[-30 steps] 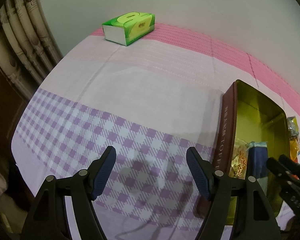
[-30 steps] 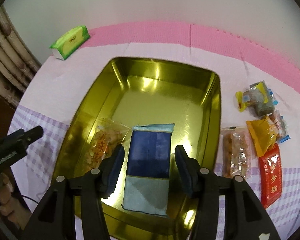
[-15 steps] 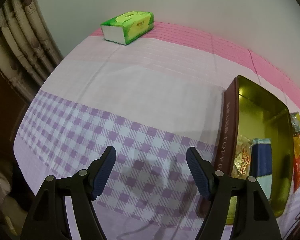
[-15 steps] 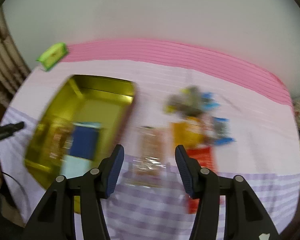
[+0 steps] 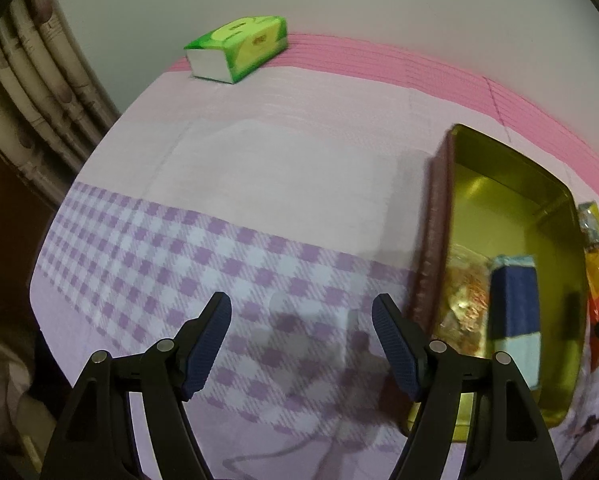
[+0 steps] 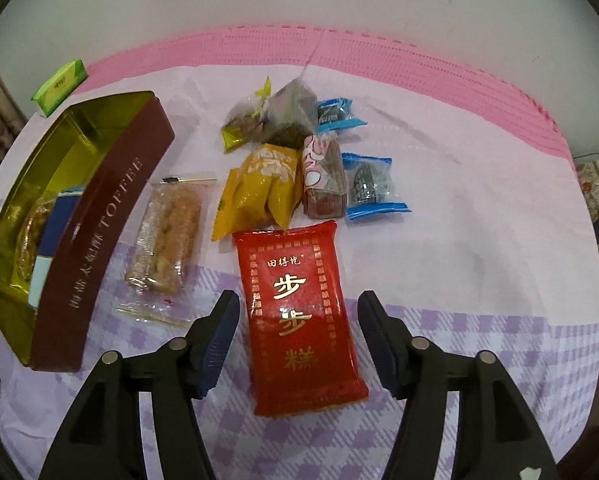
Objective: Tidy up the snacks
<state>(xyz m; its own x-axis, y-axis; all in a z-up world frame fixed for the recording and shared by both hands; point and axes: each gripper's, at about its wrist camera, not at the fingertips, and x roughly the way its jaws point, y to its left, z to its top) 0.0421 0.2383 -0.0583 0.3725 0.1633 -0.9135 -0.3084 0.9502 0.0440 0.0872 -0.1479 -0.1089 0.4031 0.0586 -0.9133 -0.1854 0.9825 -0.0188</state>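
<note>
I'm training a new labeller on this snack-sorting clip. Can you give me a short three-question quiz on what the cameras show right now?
1. True or false: the red packet lies between the right gripper's fingers without being clamped.
2. How many snacks already lie in the toffee tin?
A) none B) two C) five
3. Fill in: the left gripper hangs over bare ______ cloth.

Key
1. True: the jaws are opening and the pads stand clear of the packet.
2. B: a clear-wrapped snack and a blue packet.
3. Checked; its jaws are open and hold nothing.
</note>
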